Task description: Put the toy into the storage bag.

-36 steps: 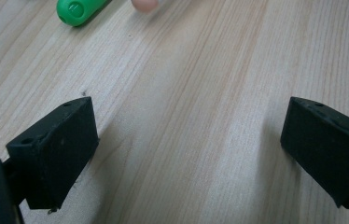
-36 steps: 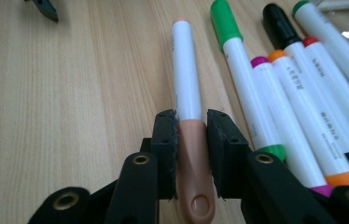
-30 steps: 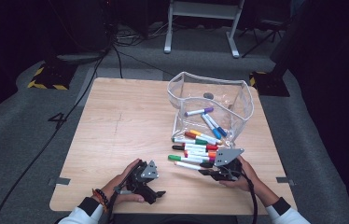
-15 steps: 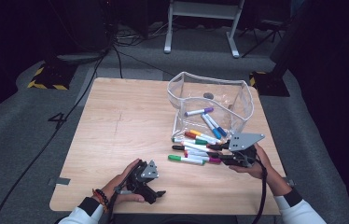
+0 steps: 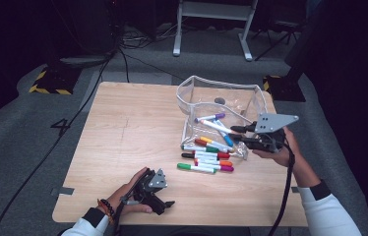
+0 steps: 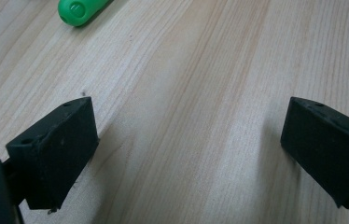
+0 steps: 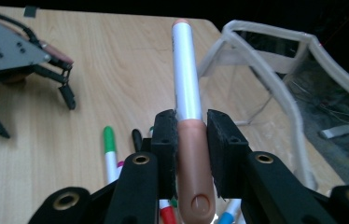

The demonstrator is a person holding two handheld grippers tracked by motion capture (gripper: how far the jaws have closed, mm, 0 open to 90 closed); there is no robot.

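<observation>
My right gripper [image 5: 237, 133] hangs above the table beside the front right of a clear plastic pouch [image 5: 220, 84]. It is shut on a white marker with a brown cap [image 7: 185, 84], which points forward between the pads. The pouch stands open and holds a purple-capped marker [image 5: 210, 117] and a blue one [image 5: 223, 134]. Several markers [image 5: 206, 156] lie in a pile in front of it, the nearest one green-capped [image 5: 195, 168]. My left gripper [image 5: 165, 206] rests on the table near the front edge, jaws open over bare wood [image 6: 186, 140], with a green cap [image 6: 79, 8] lying beyond them.
The wooden table [image 5: 133, 123] has bare room on its left half. On the grey floor beyond it, cables [image 5: 123, 54] trail, a white stand [image 5: 211, 29] sits at the back, and hazard tape [image 5: 49, 86] marks the left.
My right gripper has lifted off the marker pile with the brown-capped marker and moved up and right, beside the pouch. The left gripper has stayed put.
</observation>
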